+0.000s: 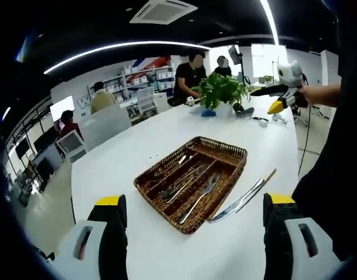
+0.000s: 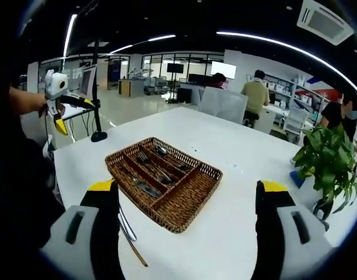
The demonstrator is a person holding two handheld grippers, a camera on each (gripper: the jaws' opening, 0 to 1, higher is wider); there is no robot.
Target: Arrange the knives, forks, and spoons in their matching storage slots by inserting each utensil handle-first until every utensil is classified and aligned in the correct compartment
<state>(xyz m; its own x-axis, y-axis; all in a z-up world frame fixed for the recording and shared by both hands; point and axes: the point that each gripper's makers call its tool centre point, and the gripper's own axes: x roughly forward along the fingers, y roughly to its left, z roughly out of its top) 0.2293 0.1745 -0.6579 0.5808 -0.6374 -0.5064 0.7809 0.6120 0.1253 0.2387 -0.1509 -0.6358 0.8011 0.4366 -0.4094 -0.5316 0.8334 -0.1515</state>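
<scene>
A brown wicker cutlery tray (image 1: 225,150) (image 2: 174,224) sits on the white table, with forks and spoons (image 1: 189,182) (image 2: 150,175) lying in its long slots. On the table beside the tray lie a knife (image 1: 237,203) and a second utensil, and the same loose pair of utensils (image 2: 129,234) appears by the tray's near corner. My left gripper (image 1: 193,200) (image 2: 74,115) is open and holds nothing, hovering in front of the tray. My right gripper (image 2: 187,188) (image 1: 266,99) is also open and holds nothing, raised off to the side in a person's hand.
A potted green plant (image 1: 222,90) (image 2: 327,157) stands at the table's far end beside a small blue object (image 1: 209,112). Several people sit at desks with shelves beyond the table. A black cable base (image 2: 98,137) rests near the table's edge.
</scene>
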